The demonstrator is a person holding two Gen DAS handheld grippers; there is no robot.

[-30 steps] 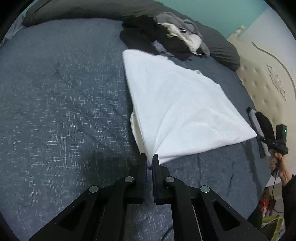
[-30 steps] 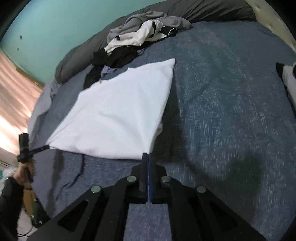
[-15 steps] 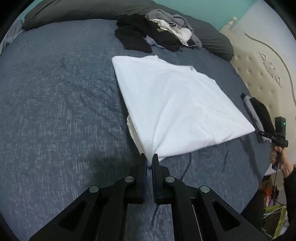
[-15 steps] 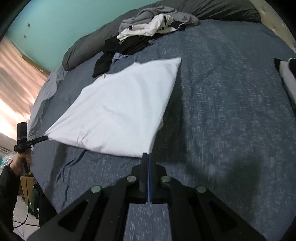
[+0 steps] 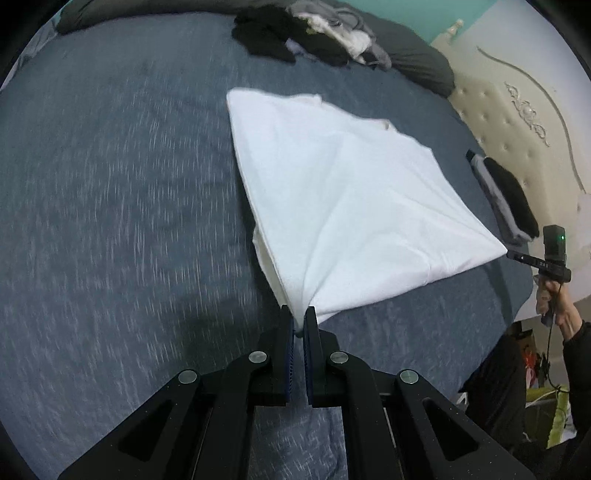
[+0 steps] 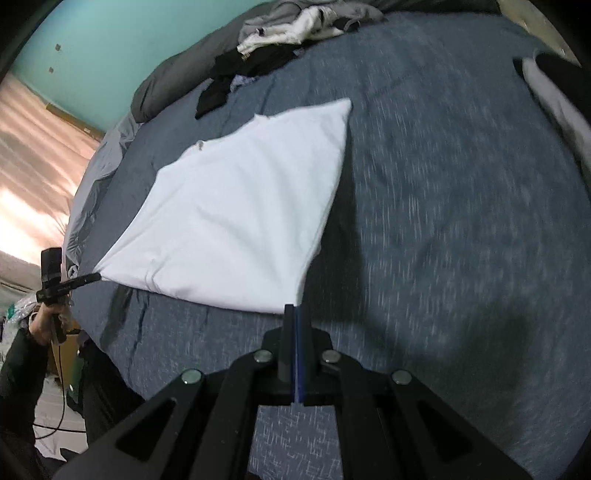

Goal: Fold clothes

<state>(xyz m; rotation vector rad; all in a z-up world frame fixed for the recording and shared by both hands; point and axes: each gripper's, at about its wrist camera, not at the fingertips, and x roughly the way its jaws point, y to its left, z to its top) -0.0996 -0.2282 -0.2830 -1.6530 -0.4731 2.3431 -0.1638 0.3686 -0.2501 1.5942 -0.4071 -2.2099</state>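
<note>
A shirt (image 5: 343,206) is spread on the bed (image 5: 110,203), its two near corners pinched between the fingers of the left gripper (image 5: 298,321) and the right gripper (image 6: 294,308). Beyond the shirt, at the far edge of the bed, a heap of clothes (image 5: 314,33) is piled against a pillow (image 5: 417,66). To the right of the shirt, near the headboard (image 5: 517,122), a folded stack (image 5: 506,199) is laid.
</note>
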